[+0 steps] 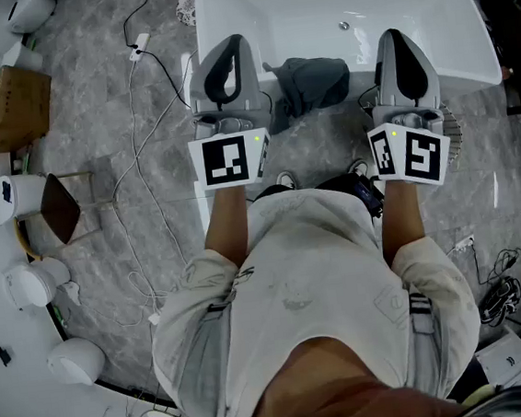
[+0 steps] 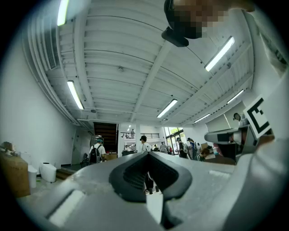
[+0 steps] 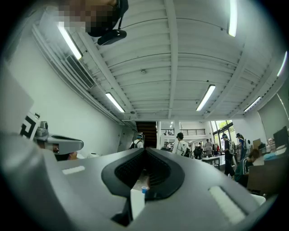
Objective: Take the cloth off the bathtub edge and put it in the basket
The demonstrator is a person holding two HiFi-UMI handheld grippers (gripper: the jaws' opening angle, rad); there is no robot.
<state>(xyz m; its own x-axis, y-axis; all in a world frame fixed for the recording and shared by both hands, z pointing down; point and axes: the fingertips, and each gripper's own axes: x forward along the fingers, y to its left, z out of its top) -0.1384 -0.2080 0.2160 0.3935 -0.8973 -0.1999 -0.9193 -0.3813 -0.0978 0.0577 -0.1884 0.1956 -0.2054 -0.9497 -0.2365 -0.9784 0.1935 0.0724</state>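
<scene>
A dark grey-green cloth (image 1: 310,85) lies bunched over the near edge of the white bathtub (image 1: 331,1). My left gripper (image 1: 225,51) is held just to the cloth's left and my right gripper (image 1: 398,40) just to its right, both apart from it. Each gripper's jaws meet at the tips with nothing between them. The left gripper view (image 2: 147,155) and the right gripper view (image 3: 145,150) look over the shut jaws at a hall and its ceiling; the cloth and tub are not seen there. A round meshed rim, perhaps the basket (image 1: 453,127), peeks out beside the right gripper.
Grey marble floor surrounds the tub. White cables (image 1: 145,122) trail across the floor at the left, near a cardboard box (image 1: 11,107), a brown stand (image 1: 60,207) and white containers (image 1: 35,282). More cables and clutter (image 1: 509,288) lie at the right. People stand far off in the hall (image 3: 181,146).
</scene>
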